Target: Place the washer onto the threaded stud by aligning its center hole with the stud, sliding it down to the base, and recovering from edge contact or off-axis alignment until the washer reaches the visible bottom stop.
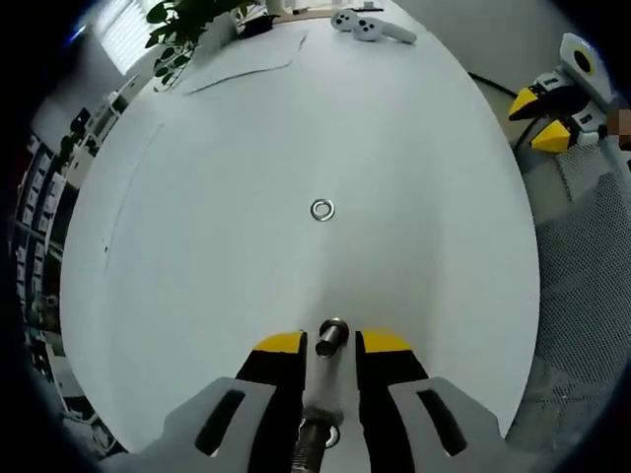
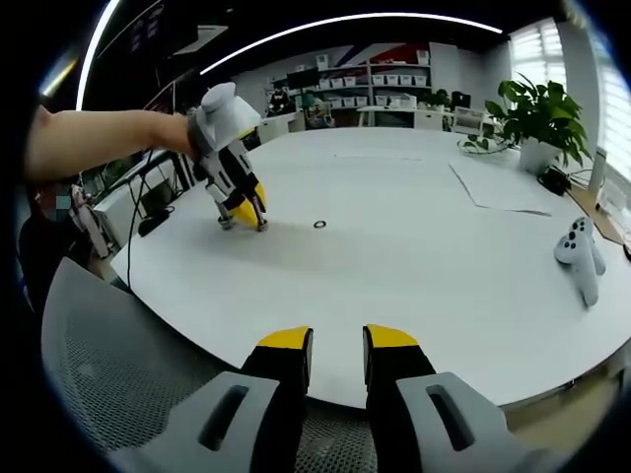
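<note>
The bench [image 1: 197, 246] was big, white and round-edged. Shelves with boxes lined the far wall [image 2: 375, 79] of the room, under a long curved light. A leafy plant [image 2: 532, 108] stood at the far side of the bench, with a sheet of paper [image 2: 493, 187] lying flat near it. A white game controller [image 2: 582, 256] lay on the bench too, well apart from the washer. A grey mesh chair [image 2: 108, 365] sat by the near edge.

In the left gripper view, the left gripper [image 1: 330, 345] had its two yellow-tipped fingers closed on the threaded stud [image 1: 330, 337]. The stud's long side ran along the fingers, and its end pointed forward, toward the washer [image 1: 322, 209]. The washer lay flat on the bench ahead of the stud, apart from it. Whether the stud stood on the bench could not be told.

The right gripper view showed things from the other side. There a person's arm [image 2: 99, 133] reached in and held the left gripper [image 2: 242, 212], tilted down with its tips at the bench. The washer [image 2: 319, 225] lay just beside those tips. The right gripper [image 2: 337, 345] hovered by the near edge of the bench, well apart from the washer. Its fingers had a small gap between them and held nothing.
</note>
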Available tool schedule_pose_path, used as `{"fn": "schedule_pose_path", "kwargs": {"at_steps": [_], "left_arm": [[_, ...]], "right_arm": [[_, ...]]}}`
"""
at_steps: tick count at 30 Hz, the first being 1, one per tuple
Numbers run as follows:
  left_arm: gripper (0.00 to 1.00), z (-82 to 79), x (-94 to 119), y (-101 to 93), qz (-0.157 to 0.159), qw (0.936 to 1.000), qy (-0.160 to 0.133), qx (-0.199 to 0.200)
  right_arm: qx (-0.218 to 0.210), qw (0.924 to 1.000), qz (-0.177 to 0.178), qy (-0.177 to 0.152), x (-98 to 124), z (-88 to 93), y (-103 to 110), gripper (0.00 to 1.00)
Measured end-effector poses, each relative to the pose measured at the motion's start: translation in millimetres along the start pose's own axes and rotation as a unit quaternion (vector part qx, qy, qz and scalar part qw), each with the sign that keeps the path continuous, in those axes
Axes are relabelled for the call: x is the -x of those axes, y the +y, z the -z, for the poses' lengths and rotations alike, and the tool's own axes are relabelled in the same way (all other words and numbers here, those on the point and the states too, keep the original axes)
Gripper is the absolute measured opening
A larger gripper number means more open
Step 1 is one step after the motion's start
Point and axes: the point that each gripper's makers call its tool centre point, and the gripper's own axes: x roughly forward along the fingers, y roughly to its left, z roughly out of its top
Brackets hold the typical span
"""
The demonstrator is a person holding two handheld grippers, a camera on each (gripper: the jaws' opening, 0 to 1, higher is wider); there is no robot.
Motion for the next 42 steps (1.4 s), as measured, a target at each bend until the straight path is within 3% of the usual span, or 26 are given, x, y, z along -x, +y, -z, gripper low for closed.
{"fn": "schedule_pose_path", "kwargs": {"at_steps": [12, 19, 34, 36, 42], "left_arm": [[0.19, -15.5, 19, 5.9, -0.016, 0.9993, -0.031, -0.016], [0.18, -27.1, 23, 7.4, -0.016, 0.999, -0.033, -0.027], [0.19, -61.4, 0, -4.6, 0.007, 0.9972, -0.017, -0.072], [0.19, -67.4, -3, -5.8, 0.008, 0.997, -0.018, -0.074], [0.21, -77.6, -13, -8.5, 0.017, 0.9959, -0.011, -0.088]], "right_arm": [[-0.002, 1.0, 0.001, -0.001, 0, -0.7, 0, 0.23], [-0.002, 1.0, -0.004, -0.002, 0, -1.1, 1, 0.22], [0.008, 0.9998, -0.018, 0.006, -1, 1.8, 6, 0.22], [-0.013, 0.9996, -0.005, -0.026, 1, -7.6, 2, 0.22], [-0.004, 0.9998, -0.013, -0.011, 0, -3.1, 4, 0.23]]}}
